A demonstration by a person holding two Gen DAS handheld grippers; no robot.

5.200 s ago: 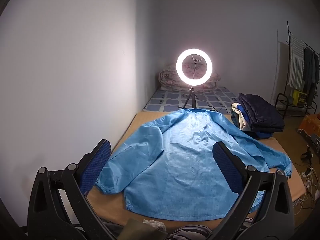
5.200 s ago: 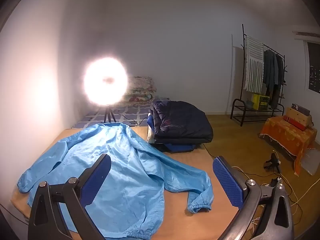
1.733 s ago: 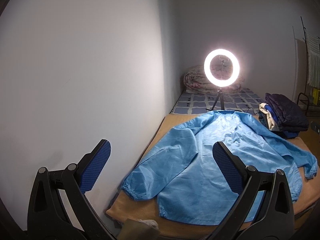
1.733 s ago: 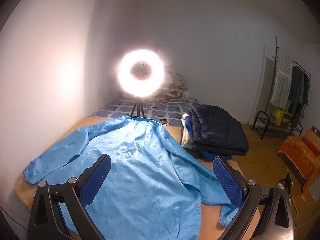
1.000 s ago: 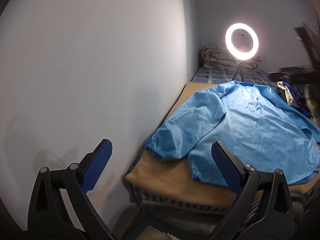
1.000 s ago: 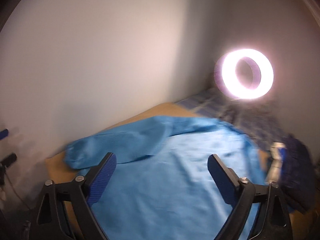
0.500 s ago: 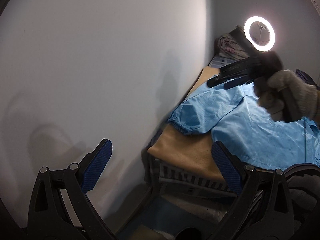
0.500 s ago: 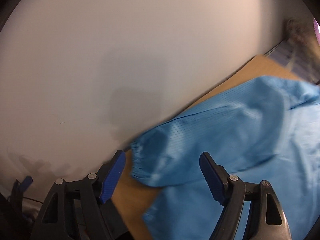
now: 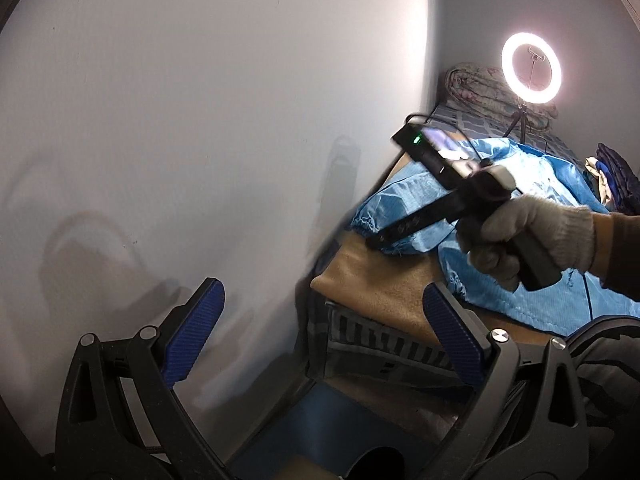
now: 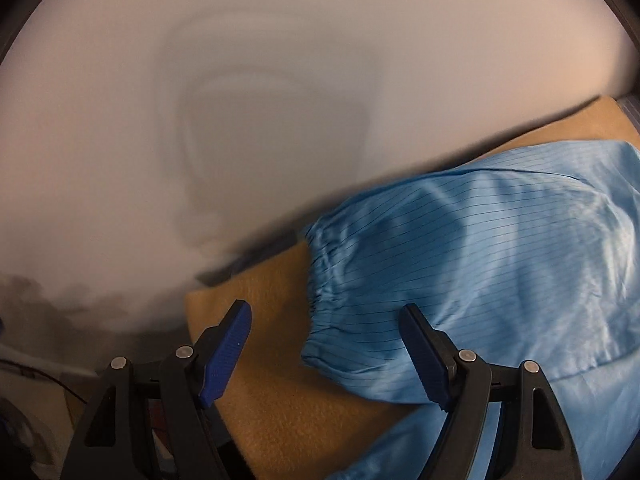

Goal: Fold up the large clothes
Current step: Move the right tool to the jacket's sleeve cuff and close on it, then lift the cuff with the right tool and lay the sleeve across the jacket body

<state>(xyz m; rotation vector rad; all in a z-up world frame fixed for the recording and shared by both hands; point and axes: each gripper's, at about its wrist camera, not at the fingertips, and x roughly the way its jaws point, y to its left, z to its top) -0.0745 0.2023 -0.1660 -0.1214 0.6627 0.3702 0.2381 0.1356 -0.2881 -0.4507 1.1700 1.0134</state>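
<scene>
The light blue jacket (image 10: 500, 272) lies spread flat on a tan blanket (image 10: 280, 408) that covers the bed. Its sleeve cuff (image 10: 324, 280), gathered with elastic, rests just ahead of the right tool (image 10: 324, 356), slightly toward the right pad. That tool's jaws have just been closing a little, yet they stand apart with nothing pressed between them; the cuff lies beyond the pads, not in them. In the left wrist view the gloved hand (image 9: 528, 236) carries the right tool (image 9: 380, 240) steeply down at the cuff, its tip at the cuff's edge.

The step in hand looks like taking the cuff so the sleeve can be folded in over the jacket's body. To do it well, the right tool probably needs to straddle the gathered hem with one pad under the fabric and one over, catching both layers of the sleeve but none of the blanket beneath. The thin cloth is likely to slip, so a bite on the thicker elastic band seems safest.

The left tool (image 9: 324, 344) hangs released off the bed's near corner, with wall and bed frame ahead of it and the jacket off to its right.
</scene>
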